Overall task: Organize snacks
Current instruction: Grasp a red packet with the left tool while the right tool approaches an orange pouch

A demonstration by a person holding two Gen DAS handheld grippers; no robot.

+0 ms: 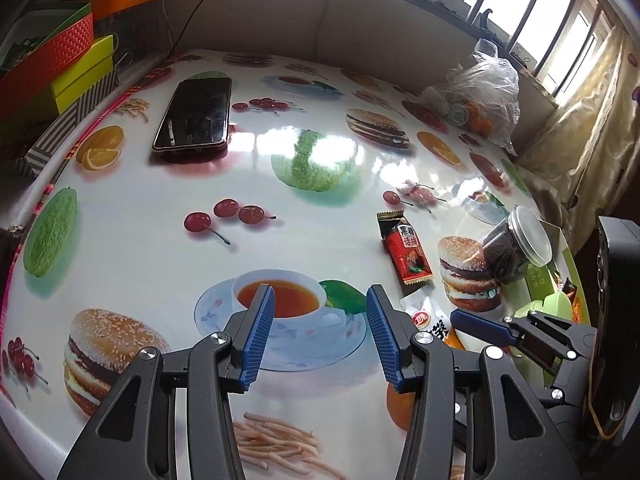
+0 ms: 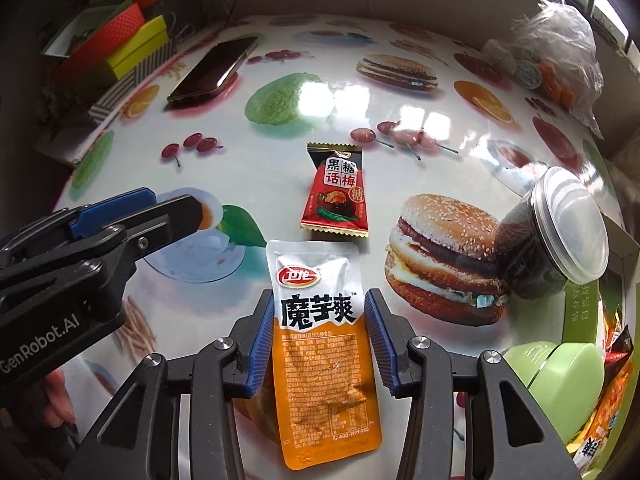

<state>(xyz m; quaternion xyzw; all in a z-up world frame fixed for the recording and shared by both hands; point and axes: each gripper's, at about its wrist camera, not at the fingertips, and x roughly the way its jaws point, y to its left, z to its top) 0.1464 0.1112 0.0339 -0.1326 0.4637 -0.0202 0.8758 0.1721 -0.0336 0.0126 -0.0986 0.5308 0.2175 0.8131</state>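
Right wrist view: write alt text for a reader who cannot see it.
The right gripper is open, its blue-padded fingers straddling an orange and white snack pouch lying flat on a food-print tablecloth. Beyond lies a red and black candy packet; a dark-filled jar tilts at right, and the left gripper enters from the left.

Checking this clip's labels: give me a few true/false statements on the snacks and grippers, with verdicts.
1. The right gripper straddles the orange-and-white pouch, fingers open. True.
2. The left gripper holds the red candy packet. False: it is open and holds nothing; the packet lies flat on the table.
3. The dark jar stands upright. False: it is tilted, lid toward the camera.
4. A phone lies on the table. True.
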